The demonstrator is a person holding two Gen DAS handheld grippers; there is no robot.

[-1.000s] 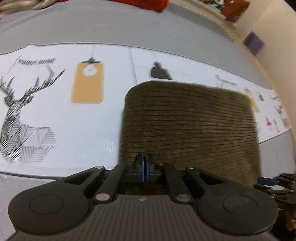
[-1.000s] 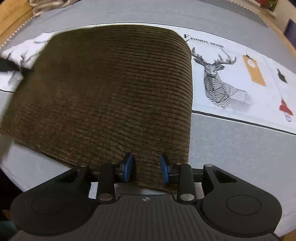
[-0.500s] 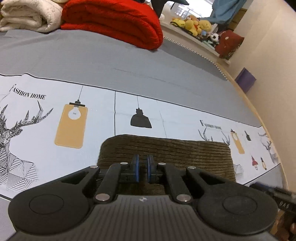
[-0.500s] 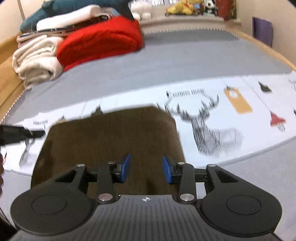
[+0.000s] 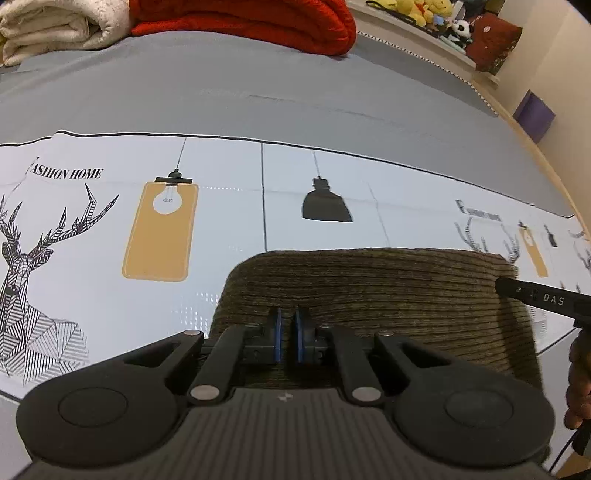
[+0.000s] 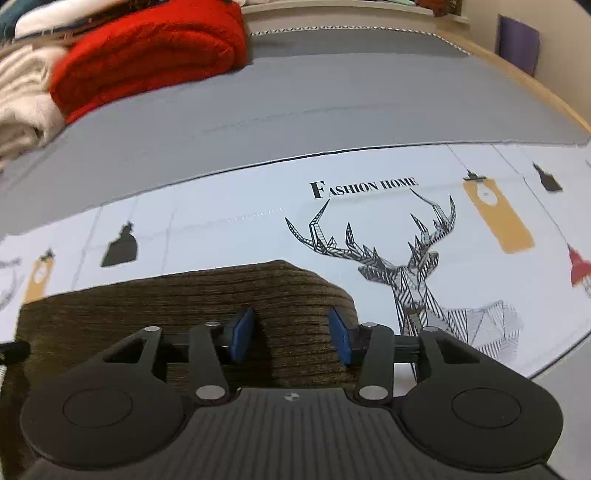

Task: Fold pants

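Observation:
The brown corduroy pants (image 5: 388, 291) lie folded into a flat rectangle on the printed white sheet (image 5: 229, 221); they also show in the right wrist view (image 6: 184, 306). My left gripper (image 5: 287, 334) hovers over the near edge of the pants with a narrow gap between its blue pads and nothing in it. My right gripper (image 6: 290, 334) is open wide over the right end of the pants, empty. Part of the right gripper's body (image 5: 543, 297) reaches in at the right of the left wrist view.
The sheet with deer (image 6: 399, 258) and lamp prints lies across a grey bed cover (image 5: 258, 92). A folded red blanket (image 6: 147, 51) and cream blankets (image 5: 55, 29) sit at the far side. Plush toys (image 5: 417, 14) and a purple box (image 5: 533, 114) stand beyond the bed.
The left gripper has let go of the pants and its pads have parted slightly. The right gripper has opened wider. Both have pulled back and tilted up from the folded pants.

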